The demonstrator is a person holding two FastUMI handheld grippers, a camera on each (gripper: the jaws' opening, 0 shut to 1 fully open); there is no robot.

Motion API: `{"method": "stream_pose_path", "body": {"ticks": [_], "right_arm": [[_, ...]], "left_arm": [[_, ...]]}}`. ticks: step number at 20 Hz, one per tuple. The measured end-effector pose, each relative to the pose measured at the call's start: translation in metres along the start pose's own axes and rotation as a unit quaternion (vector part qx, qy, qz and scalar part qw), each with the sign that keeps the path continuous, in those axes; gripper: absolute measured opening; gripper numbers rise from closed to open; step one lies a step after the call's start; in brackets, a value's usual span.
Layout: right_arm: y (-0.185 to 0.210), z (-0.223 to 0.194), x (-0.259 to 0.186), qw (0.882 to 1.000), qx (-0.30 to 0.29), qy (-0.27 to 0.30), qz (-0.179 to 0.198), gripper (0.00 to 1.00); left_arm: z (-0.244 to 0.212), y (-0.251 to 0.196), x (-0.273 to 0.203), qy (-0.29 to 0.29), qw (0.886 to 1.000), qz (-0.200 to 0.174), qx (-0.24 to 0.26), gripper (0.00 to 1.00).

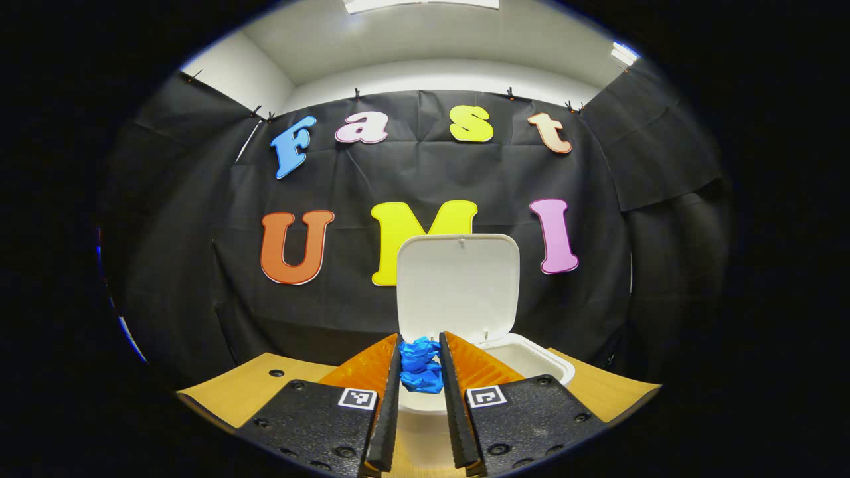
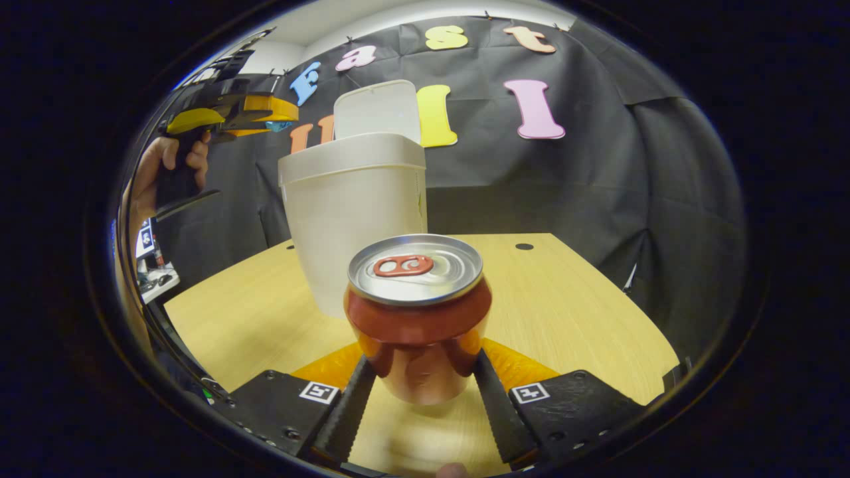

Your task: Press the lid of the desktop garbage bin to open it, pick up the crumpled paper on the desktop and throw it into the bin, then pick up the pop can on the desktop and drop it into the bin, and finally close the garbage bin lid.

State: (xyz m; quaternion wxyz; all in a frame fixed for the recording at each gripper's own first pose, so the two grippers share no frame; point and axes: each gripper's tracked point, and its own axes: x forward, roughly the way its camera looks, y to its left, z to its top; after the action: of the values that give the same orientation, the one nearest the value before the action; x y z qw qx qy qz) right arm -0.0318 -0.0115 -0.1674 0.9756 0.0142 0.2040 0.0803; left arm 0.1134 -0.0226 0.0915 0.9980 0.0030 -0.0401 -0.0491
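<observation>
Currently, the left hand-held gripper [image 1: 421, 372] is clenching the crumpled paper [image 1: 421, 373] between its two fingers, holding it up over the near rim of the garbage bin [image 1: 531, 358]. That paper is showing as a bright blue, tightly wrinkled wad. Behind it the bin's white lid [image 1: 458, 285] is standing open and upright, its inner face turned toward the camera. The light wooden surface [image 1: 252, 388] is spreading out on both sides of the bin, with a small dark hole near its left edge, and the black cloth wall is hanging behind under a white ceiling with light panels.

In the right gripper view, a hand [image 2: 174, 159] at far left is gripping the handle of the left hand-held gripper [image 2: 229, 113], which is hovering high beside the open lid [image 2: 377, 109]. The bin [image 2: 352, 212] is appearing here from the side as a tall white tub with a tapering body, standing on the surface [image 2: 564, 299]. Nearer the camera, the pop can [image 2: 418, 318] is standing upright, red with a silver top and a red pull tab. The right hand-held gripper [image 2: 420, 392] is flanking the can with a finger at each side of its lower body; whether they are pressing on it I cannot tell.
</observation>
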Motion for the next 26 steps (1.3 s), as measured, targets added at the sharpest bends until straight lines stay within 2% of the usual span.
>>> {"method": "stream_pose_path", "body": {"ticks": [3, 12, 15, 16, 18, 19, 20, 21, 26], "right_arm": [[-0.006, 0.002, 0.001, 1.000, 0.003, -0.003, -0.004, 0.79], [-0.014, 0.010, -0.003, 1.000, 0.018, -0.011, -0.010, 0.79], [-0.012, 0.009, 0.000, 1.000, 0.017, -0.010, -0.007, 0.79], [-0.011, 0.009, 0.001, 1.000, 0.016, -0.010, -0.005, 0.79], [-0.010, 0.008, 0.000, 1.000, 0.016, -0.010, -0.004, 0.79], [-0.010, 0.008, 0.000, 1.000, 0.016, -0.010, -0.005, 0.79], [-0.011, 0.008, 0.001, 1.000, 0.015, -0.011, -0.006, 0.79], [-0.012, 0.008, 0.000, 1.000, 0.014, -0.012, -0.010, 0.79], [-0.015, 0.007, -0.002, 1.000, 0.011, -0.011, -0.017, 0.79]], "left_arm": [[-0.002, -0.006, 0.017, 0.003, 1.000, -0.004, 0.007, 0.35], [-0.033, -0.017, 0.047, 0.042, 0.999, -0.022, -0.017, 0.37], [-0.036, -0.020, 0.047, 0.049, 0.998, -0.031, -0.018, 0.48], [-0.035, -0.020, 0.048, 0.049, 0.998, -0.029, -0.018, 0.48], [-0.034, -0.021, 0.046, 0.047, 0.998, -0.032, -0.019, 0.65], [-0.033, -0.022, 0.045, 0.045, 0.998, -0.034, -0.020, 0.86], [-0.033, -0.022, 0.043, 0.044, 0.998, -0.034, -0.020, 0.81], [-0.031, -0.021, 0.044, 0.043, 0.998, -0.033, -0.020, 0.99], [-0.026, -0.015, 0.034, 0.035, 0.999, -0.028, -0.021, 0.98]]}}
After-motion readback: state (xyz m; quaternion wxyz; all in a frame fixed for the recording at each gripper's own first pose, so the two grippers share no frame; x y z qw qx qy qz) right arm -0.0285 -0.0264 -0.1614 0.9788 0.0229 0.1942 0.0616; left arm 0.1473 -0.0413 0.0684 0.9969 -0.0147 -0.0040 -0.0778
